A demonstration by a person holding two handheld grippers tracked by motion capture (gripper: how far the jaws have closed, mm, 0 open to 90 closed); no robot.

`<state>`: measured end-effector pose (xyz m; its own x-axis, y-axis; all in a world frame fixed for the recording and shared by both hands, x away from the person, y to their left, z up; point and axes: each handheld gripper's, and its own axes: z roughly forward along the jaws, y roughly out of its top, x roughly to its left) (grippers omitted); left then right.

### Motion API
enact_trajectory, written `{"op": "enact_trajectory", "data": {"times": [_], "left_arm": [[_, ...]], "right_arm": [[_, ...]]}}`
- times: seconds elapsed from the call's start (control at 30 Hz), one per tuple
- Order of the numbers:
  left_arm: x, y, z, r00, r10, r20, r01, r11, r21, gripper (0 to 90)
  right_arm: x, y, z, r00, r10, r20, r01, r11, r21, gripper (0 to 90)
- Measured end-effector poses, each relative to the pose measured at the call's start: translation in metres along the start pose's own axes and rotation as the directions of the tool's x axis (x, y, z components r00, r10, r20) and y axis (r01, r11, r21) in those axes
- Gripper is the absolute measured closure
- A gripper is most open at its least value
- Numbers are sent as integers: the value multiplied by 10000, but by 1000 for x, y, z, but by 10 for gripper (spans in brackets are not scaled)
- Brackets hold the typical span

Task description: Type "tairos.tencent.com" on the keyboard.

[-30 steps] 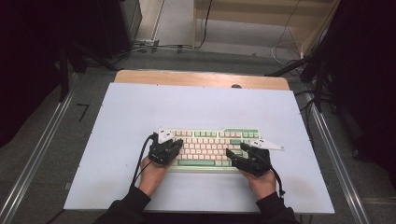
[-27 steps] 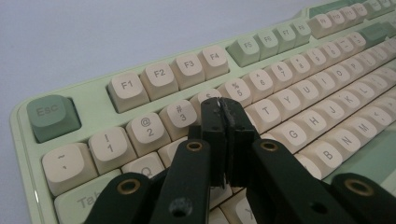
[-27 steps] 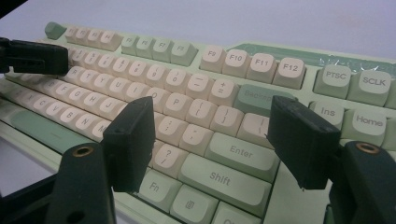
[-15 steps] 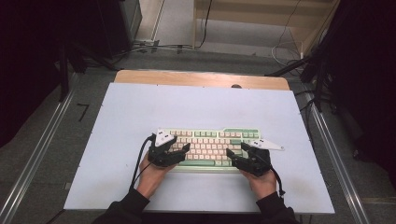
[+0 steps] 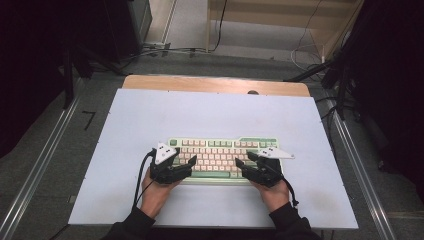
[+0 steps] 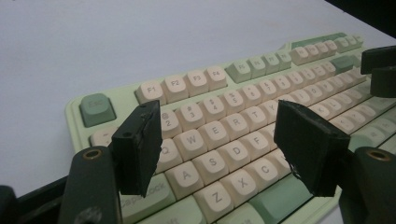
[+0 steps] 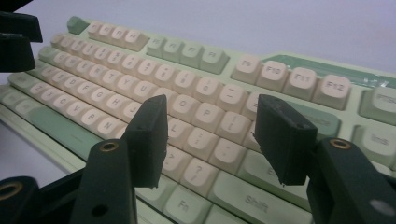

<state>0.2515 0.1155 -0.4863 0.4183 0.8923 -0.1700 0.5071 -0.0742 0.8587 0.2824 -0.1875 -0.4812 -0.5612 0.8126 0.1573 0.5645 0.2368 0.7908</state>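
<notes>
Left gripper (image 5: 186, 161) jaws just opened above the blocky-keyed keyboard (image 5: 222, 150).

Both forearms come in from the near edge of the keyboard (image 5: 222, 155), each hand gripping a tool low over its front rows. The left gripper (image 5: 181, 162) hovers over the keyboard's left end, its jaws just opened wide with nothing between them. The right gripper (image 5: 246, 161) hovers over the right end, its jaws just narrowed but apart, nothing between them.
</notes>
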Motion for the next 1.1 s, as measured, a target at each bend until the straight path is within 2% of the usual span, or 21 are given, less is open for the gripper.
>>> {"op": "enact_trajectory", "data": {"times": [0.4,0.6,0.73,0.93,1.1], "left_arm": [[10,-9,-16,9980,-325,-537,324,9995,-10,329],[13,-12,-21,9966,-448,-695,447,9990,-18,329],[15,-13,-24,9957,-523,-771,520,9986,-56,334],[17,-15,-28,9944,-625,-856,624,9980,-40,341],[18,-16,-30,9935,-688,-903,686,9976,-59,341]], "right_arm": [[16,7,15,9966,-533,-629,540,9985,94,527],[22,9,21,9935,-764,-841,778,9969,136,653],[28,9,25,9896,-980,-1050,1008,9947,214,748],[36,8,33,9795,-1249,-1583,1351,9893,551,859],[42,7,35,9721,-1532,-1775,1658,9844,584,874]]}}
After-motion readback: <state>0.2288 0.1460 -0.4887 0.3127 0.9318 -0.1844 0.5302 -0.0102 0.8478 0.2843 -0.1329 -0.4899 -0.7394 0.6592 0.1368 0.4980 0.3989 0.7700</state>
